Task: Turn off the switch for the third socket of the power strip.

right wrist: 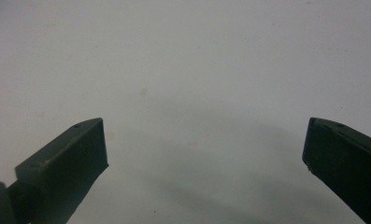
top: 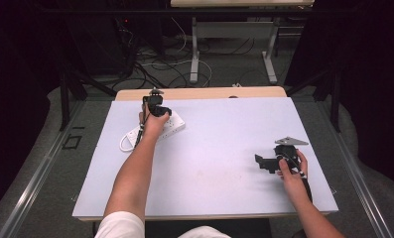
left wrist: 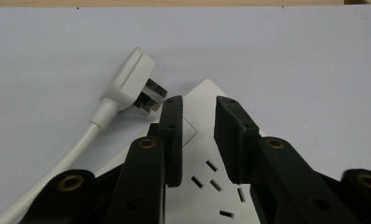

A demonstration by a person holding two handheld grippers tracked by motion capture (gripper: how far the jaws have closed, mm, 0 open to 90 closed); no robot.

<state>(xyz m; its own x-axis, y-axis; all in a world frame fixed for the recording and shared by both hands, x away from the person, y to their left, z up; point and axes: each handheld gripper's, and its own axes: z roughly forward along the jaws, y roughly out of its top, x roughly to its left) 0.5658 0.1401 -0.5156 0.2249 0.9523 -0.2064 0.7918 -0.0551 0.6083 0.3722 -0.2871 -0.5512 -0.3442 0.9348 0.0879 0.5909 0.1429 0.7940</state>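
Hovering over the strip's [top: 161, 128] far end, the left gripper [top: 157, 110] sits at the far-left part of the table [top: 224, 148], jaws pointing down and away from the person. In the left gripper view its jaws stand part-open, a narrow gap between them, nothing pinched; the strip's [left wrist: 206, 154] corner and a square button or switch patch show through that gap. Judgement: the left gripper is lined up to press or pin the strip at that end, holding it steady for a plug-in, or to go for the switch. Cannot tell whether the jaw tips touch the strip's face.

Plug [left wrist: 131, 81] lies on the table just left of the strip's corner in that view, prongs facing the strip, close but apart from it and from the left jaw. Its cord [left wrist: 75, 154] runs back toward the camera; in the high view the cord [top: 126, 144] loops at the strip's near-left end.

Strip itself: white, flat, rectangular, several socket slots on top, lying at an angle across the far-left table. Plug is white and angular with dark metal prongs, cord thick and white.

Right gripper [top: 264, 162] is well apart, at the near-right of the table, pointing left. Its own view shows jaws wide open [right wrist: 204, 149] over bare table, holding nothing. Judgement: it's parked, free to fetch the plug.
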